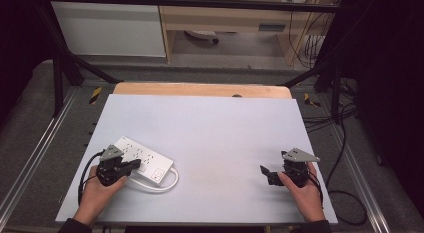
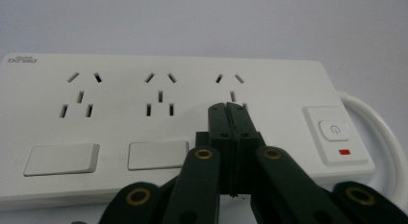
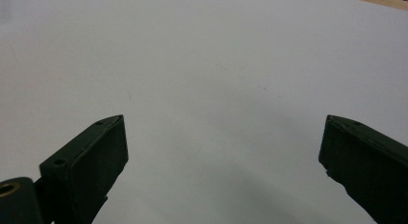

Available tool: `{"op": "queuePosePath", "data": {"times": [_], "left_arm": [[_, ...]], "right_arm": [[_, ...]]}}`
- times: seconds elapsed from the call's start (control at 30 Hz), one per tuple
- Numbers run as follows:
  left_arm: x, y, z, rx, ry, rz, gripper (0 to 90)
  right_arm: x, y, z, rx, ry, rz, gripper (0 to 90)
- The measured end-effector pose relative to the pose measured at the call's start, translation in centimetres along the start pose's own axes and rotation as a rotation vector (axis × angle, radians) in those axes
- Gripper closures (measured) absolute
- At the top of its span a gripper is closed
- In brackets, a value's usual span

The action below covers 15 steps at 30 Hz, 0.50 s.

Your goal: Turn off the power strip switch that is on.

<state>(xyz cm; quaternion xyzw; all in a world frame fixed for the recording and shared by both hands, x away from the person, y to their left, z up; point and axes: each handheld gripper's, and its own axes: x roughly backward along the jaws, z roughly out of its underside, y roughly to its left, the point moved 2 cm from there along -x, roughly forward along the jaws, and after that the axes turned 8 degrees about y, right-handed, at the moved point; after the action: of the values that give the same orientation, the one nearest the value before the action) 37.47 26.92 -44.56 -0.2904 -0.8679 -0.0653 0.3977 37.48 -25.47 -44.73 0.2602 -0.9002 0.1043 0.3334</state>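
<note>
A white power strip (image 1: 142,160) lies at the near left of the white table (image 1: 210,138), its white cable (image 1: 162,186) looping along the near side. In the left gripper view the strip (image 2: 120,118) shows three socket groups, two flat covers and a power button (image 2: 335,130) with a red mark. My left gripper (image 2: 229,108) is shut, jaws pressed together with nothing between them, tips over the strip near the third socket group. From above, the left gripper (image 1: 134,164) sits at the strip's near edge. My right gripper (image 1: 264,172) is open over bare table at the near right, its fingertips (image 3: 108,137) wide apart.
A wooden board edge (image 1: 200,89) runs behind the table. Black frame bars (image 1: 65,58) and cables (image 1: 340,143) flank the table on the floor. A wooden desk (image 1: 225,23) stands farther back.
</note>
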Motion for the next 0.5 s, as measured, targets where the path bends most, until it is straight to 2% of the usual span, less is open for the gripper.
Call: {"op": "queuePosePath", "data": {"times": [0.5], "left_arm": [[-0.01, -0.06, -0.24, 0.003, -0.019, 0.003, 90.0]], "right_arm": [[0.06, -0.09, 0.02, -0.007, -0.005, -0.001, 3.6]]}}
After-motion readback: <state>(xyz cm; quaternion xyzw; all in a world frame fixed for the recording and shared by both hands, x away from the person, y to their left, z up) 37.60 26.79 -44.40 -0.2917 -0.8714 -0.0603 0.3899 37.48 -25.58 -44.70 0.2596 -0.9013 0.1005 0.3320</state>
